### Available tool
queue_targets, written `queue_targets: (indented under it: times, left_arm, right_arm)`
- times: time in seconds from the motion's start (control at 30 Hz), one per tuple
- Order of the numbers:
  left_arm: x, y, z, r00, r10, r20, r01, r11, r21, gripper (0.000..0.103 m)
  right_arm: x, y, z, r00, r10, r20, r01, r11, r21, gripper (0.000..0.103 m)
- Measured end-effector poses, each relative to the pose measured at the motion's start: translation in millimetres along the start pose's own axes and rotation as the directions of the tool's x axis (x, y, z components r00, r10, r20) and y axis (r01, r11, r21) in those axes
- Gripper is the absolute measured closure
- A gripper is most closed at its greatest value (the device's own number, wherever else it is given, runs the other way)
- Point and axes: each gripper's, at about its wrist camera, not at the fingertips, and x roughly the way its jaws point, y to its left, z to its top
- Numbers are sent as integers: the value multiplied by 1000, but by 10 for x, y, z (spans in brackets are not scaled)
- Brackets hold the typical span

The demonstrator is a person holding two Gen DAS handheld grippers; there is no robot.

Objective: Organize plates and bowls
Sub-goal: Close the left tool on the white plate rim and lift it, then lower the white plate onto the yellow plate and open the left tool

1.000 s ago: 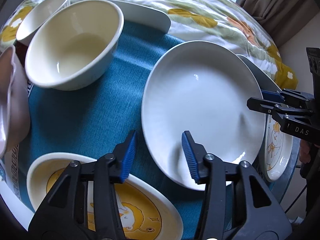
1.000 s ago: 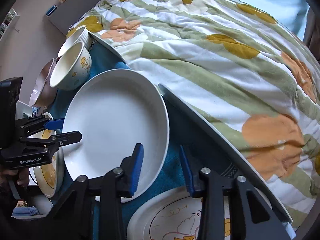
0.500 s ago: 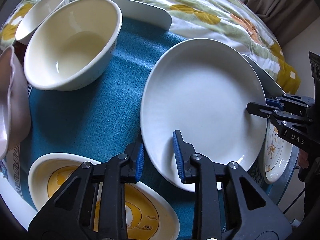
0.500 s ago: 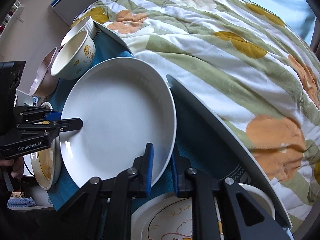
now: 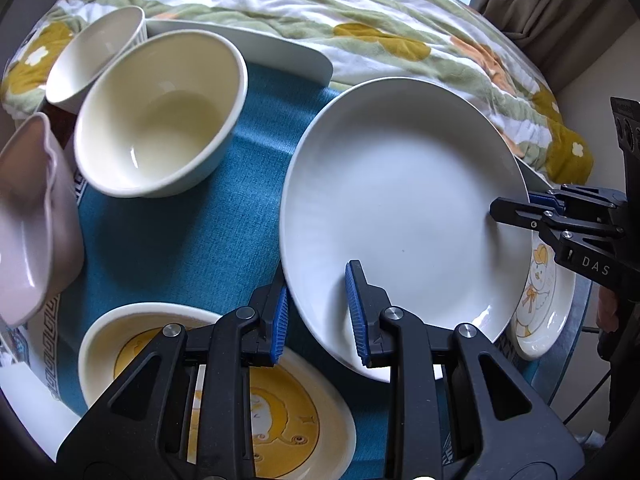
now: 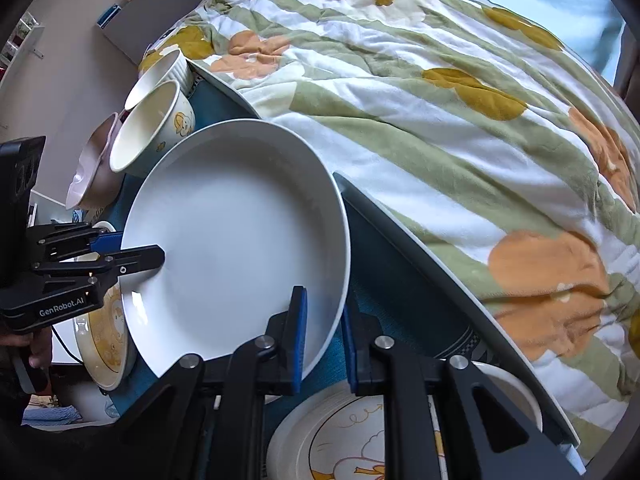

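Both grippers clamped on one large white plate [image 5: 400,208], opposite rims. Left gripper [image 5: 318,316] at the plate's near-left rim, blue pads either side of the edge, jaws having just closed onto it. Right gripper [image 6: 322,336] pinching the rim on the side toward the bed, jaws likewise just drawn together on the plate, seen in the left view as a black beak [image 5: 520,212] biting the far-right rim. Plate tilted, over the blue mat [image 5: 192,240] at the middle of the table. Cream bowl [image 5: 160,112] toward the table's far-left corner, small white bowl [image 5: 96,48] just behind it, pink bowl [image 5: 28,216] at the left edge. Yellow-printed plate [image 5: 280,420] at the near edge, duck-printed plate [image 5: 540,312] at the right edge, partly under the white plate. Floral quilt [image 6: 440,120] beyond the far edge.
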Motion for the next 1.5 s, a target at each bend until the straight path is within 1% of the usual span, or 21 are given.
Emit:
queue_targets:
  times: [0.17, 0.3, 0.47, 0.57, 0.7, 0.8, 0.93, 1.03, 1.13, 1.2, 1.3, 1.43, 1.5]
  left_arm:
    - [-256, 91, -125, 999, -25, 30, 25, 999, 25, 79]
    - [-485, 215, -281, 998, -50, 40, 47, 996, 70, 79]
    - [-719, 430, -506, 997, -65, 42, 58, 986, 158, 79]
    - [-777, 612, -628, 996, -82, 25, 74, 973, 216, 79]
    - [-769, 835, -775, 994, -106, -14, 105, 951, 291, 79]
    - [-705, 962, -873, 992, -117, -54, 128, 934, 334, 79]
    - [-589, 1109, -950, 985, -137, -100, 165, 918, 362, 79]
    - [-502, 1176, -974, 982, -150, -116, 183, 915, 361, 79]
    - [-425, 1187, -978, 980, -156, -122, 190, 914, 358, 79]
    - [-387, 1206, -958, 977, -170, -126, 204, 915, 349, 79]
    - [-347, 1199, -936, 977, -172, -126, 206, 912, 355, 79]
    - [-313, 1202, -939, 982, -147, -116, 179, 915, 361, 79]
    - [-300, 1177, -960, 987, -120, -109, 153, 914, 377, 79]
  right_arm:
    - [-256, 247, -73, 999, -8, 50, 7, 1000, 12, 88]
    - [-429, 520, -190, 997, -25, 78, 21, 999, 44, 88]
    - [-490, 914, -476, 992, -51, 114, 35, 989, 141, 88]
    - [-433, 1198, -707, 990, -74, 124, 45, 973, 225, 88]
    - [-310, 1520, -987, 987, -95, 127, 45, 935, 352, 88]
    - [-209, 1735, -1149, 986, -113, 123, 51, 905, 422, 88]
    - [-119, 1942, -1273, 981, -148, 125, 69, 869, 490, 88]
    - [-64, 2025, -1307, 977, -177, 118, 91, 851, 518, 88]
    - [-1, 2089, -1324, 974, -200, 107, 115, 842, 528, 88]
    - [16, 2092, -1332, 972, -206, 109, 117, 836, 535, 88]
    - [20, 2095, -1356, 969, -218, 114, 122, 827, 548, 88]
    - [38, 2141, -1342, 964, -242, 107, 148, 827, 543, 88]
    - [44, 2160, -1335, 962, -251, 108, 156, 828, 538, 88]
